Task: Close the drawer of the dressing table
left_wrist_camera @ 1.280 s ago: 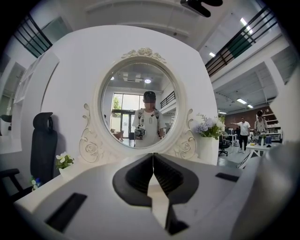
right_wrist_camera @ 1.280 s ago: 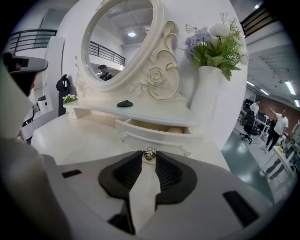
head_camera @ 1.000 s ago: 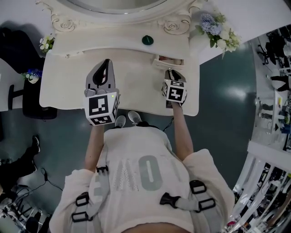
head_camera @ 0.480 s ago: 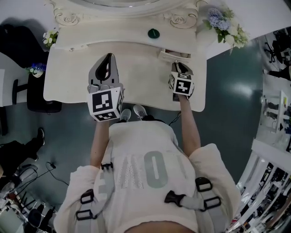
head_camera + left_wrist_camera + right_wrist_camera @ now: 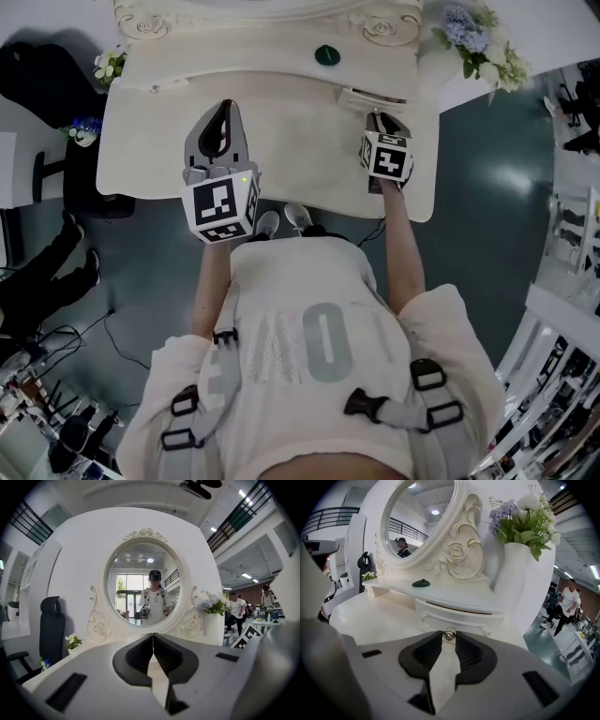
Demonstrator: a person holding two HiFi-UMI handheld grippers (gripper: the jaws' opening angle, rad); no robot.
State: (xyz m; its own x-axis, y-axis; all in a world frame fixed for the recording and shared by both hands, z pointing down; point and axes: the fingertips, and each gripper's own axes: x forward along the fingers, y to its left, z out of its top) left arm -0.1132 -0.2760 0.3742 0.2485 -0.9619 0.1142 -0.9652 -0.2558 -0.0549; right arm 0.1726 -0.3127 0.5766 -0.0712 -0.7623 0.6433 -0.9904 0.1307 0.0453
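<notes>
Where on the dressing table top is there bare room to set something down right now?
The widest bare tabletop lies between the left hand-held gripper and the right hand-held gripper; a second patch runs from the left one to the table's left edge. The right end is crowded: drawer, its knob in the right one's jaws.

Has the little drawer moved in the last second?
Yes. The drawer has slid back under the shelf: less sticks out past the shelf's edge. The right gripper grips its knob.
</notes>
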